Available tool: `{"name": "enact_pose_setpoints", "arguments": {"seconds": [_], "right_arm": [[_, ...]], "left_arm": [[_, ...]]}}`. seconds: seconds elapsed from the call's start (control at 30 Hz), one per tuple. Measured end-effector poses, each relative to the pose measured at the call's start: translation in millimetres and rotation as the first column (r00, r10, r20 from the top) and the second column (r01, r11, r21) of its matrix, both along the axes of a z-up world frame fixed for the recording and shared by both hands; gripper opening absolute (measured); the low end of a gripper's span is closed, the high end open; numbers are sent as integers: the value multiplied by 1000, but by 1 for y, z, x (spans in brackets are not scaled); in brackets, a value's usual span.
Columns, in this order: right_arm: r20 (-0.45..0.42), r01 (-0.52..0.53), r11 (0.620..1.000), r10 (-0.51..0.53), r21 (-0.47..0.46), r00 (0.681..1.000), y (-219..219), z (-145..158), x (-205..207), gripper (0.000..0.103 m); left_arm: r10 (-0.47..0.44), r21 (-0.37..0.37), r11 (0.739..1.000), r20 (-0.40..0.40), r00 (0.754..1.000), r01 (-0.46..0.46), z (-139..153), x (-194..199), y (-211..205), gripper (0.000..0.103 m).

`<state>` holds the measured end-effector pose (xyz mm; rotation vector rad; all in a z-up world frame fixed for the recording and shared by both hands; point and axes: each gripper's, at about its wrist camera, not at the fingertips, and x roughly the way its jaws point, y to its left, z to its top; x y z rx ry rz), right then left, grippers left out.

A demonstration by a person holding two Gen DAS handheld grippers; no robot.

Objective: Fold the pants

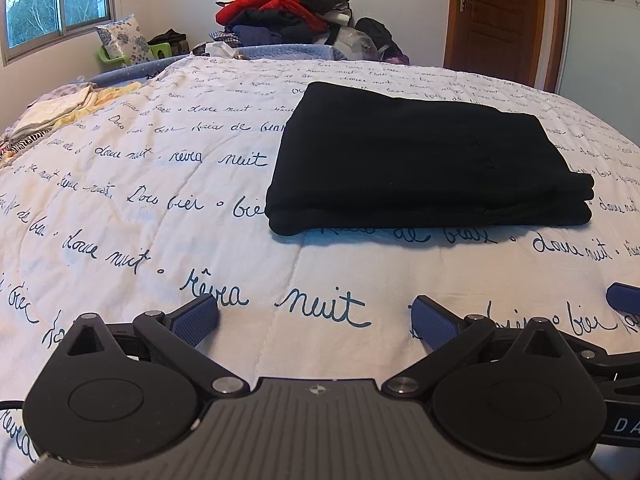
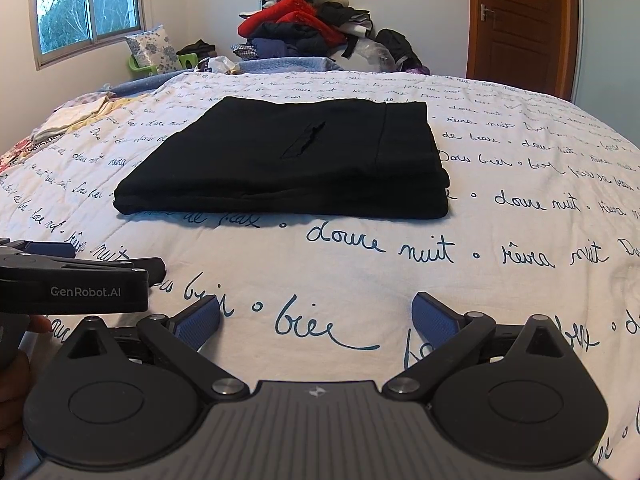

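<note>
My left gripper (image 1: 314, 312) has its blue-padded fingers spread wide with nothing between them, hovering low over the quilt on the near side of the black pants (image 1: 428, 160). My right gripper (image 2: 316, 314) is the same: jaws wide apart, empty, and also on the near side of the pants, with bare quilt between its fingertips and the cloth. In the right wrist view the left gripper shows side-on to the near left of the pants, and part of my hand (image 2: 14, 384) appears behind it. The pants lie as a compact rectangular stack, several layers thick, flat on the white quilt (image 1: 160, 216) with its dark handwritten script. A slit pocket faces up, and the near edges look fairly even. Neither tool touches the pants. Beyond the pants, at the far end of the bed, a heap of clothes (image 1: 288, 12) in red and dark colours is piled against the wall. To the far left of the pants sit a floral pillow (image 1: 124, 38) and a window (image 1: 56, 4), and to the far right a wooden door (image 1: 500, 16). I judge the folding itself finished or all but finished, with both tools standing clear. If anything remains, it would be squaring the near edge or lifting the stack from both ends to set it aside, which calls for a low, level approach so the layers do not slide apart.
</note>
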<state>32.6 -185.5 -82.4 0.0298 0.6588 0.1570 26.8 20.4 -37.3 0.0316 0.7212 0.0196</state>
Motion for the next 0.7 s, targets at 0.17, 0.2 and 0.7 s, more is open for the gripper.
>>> {"name": "enact_pose_setpoints", "arguments": {"seconds": [0.17, 0.2, 0.7], "right_arm": [[0, 0, 1000, 0, -15, 1000, 2, -1, 1, 103], [0, 0, 1000, 0, -16, 1000, 3, -1, 0, 103], [2, 0, 1000, 0, -26, 1000, 5, -2, 0, 103]], "left_arm": [[0, -3, 1000, 3, 1000, 0, 0, -1, 0, 103], [0, -2, 1000, 3, 1000, 0, 0, -1, 0, 103], [0, -4, 1000, 3, 1000, 0, -1, -1, 0, 103]]}}
